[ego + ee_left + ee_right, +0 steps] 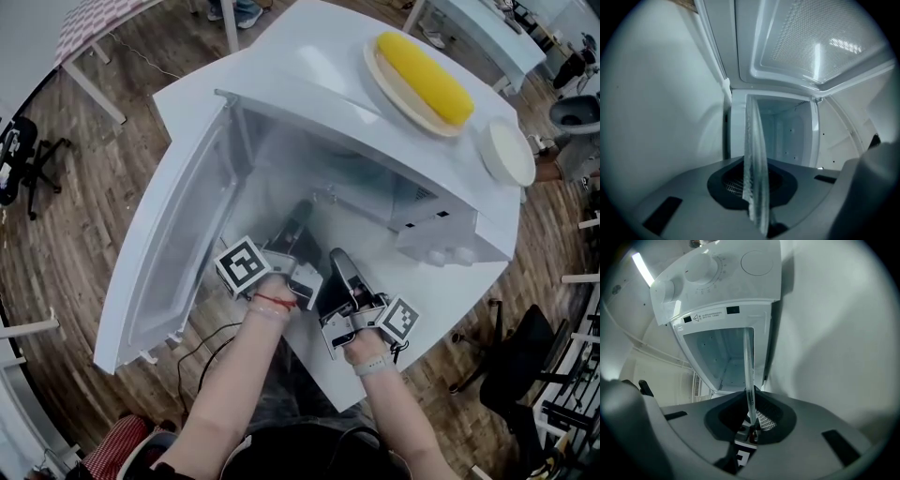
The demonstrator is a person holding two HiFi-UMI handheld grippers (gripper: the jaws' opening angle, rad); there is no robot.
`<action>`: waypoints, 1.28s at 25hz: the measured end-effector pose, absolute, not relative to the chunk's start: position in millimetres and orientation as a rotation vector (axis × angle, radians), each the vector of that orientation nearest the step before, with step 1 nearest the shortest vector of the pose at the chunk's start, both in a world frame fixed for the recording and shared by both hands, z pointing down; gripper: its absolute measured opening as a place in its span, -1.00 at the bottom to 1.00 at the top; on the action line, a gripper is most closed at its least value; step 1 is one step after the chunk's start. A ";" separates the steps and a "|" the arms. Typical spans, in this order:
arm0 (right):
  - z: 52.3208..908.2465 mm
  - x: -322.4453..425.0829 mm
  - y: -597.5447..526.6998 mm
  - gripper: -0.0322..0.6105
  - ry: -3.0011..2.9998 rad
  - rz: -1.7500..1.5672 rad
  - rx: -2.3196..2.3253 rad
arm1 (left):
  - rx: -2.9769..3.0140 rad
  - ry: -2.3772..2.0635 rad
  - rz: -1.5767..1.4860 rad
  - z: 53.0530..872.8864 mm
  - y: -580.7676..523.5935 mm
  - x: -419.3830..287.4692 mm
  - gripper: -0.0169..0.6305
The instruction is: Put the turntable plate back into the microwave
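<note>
The clear glass turntable plate [756, 159] stands edge-on between the jaws of my left gripper [757, 190], which is shut on its rim. My right gripper [750, 417] is shut on the same plate [748, 371], whose thin edge runs straight ahead of it. In the head view both grippers, left [296, 221] and right [338, 260], reach side by side and level into the mouth of the white microwave [309, 89]. Its door [173, 248] hangs open to the left. The glass itself hardly shows in the head view. The open cavity [719, 357] lies straight ahead.
On top of the microwave sit a plate with a yellow corn cob [424, 77] and a white bowl [507, 153]. The control panel with its knobs [698, 270] is at the cavity's right. Office chairs [525, 361] and wooden floor [56, 234] surround the stand.
</note>
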State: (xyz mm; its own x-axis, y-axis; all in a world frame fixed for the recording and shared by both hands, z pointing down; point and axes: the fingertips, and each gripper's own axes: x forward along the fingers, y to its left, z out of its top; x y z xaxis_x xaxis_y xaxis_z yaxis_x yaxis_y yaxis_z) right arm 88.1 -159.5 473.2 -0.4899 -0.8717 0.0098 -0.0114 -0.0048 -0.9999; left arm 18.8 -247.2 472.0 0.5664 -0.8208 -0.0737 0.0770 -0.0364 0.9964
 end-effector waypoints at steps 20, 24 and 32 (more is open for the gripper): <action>478.1 97.0 -180.8 -0.77 1.565 -1.545 -0.992 | 1.486 -0.710 -0.784 475.6 -271.1 26.5 -0.85; 479.8 100.0 -184.1 -0.77 1.537 -1.539 -0.997 | 1.506 -0.699 -0.756 475.7 -275.2 31.5 -0.85; 476.1 104.0 -185.8 -0.75 1.538 -1.533 -0.984 | 1.512 -0.596 -0.802 460.2 -274.2 36.0 -0.71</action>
State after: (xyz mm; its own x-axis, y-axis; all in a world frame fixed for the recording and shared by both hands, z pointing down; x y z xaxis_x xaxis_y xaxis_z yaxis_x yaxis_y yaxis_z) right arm 104.0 -185.8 476.1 -0.4325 -0.9015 0.0145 -0.0177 -0.0076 -0.9998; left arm 36.0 -274.2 460.2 0.6233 -0.7696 -0.1386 0.0900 -0.1055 0.9903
